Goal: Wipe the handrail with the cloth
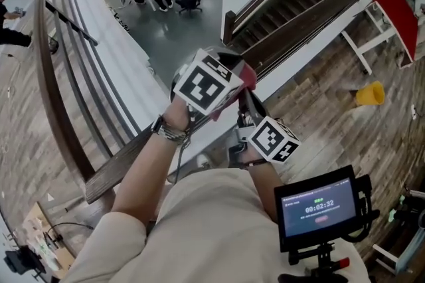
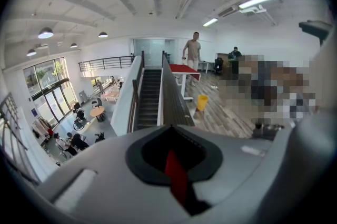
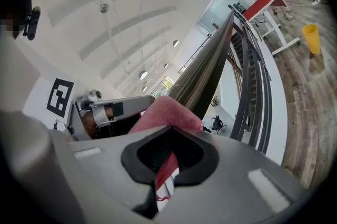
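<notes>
Left claw (image 2: 176, 168) and right claw (image 3: 166, 165) each clamp the cloth (image 1: 248, 76) at the handrail (image 1: 312, 16); cloth likely soft, light, limp; best held by bunched edges.

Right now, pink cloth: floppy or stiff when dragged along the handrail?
Probably floppy: the pink cloth bunches in folds above the right gripper. Its surface looks fuzzy, so it likely grips the handrail rather than slipping.

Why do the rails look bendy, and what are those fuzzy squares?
Head view: the wide lens bends the brown rail at left into a curve. Left gripper view: the squares were laid on afterwards to hide faces; the corners go black. Right gripper view: the pink cloth sits close, so it looks soft.
</notes>
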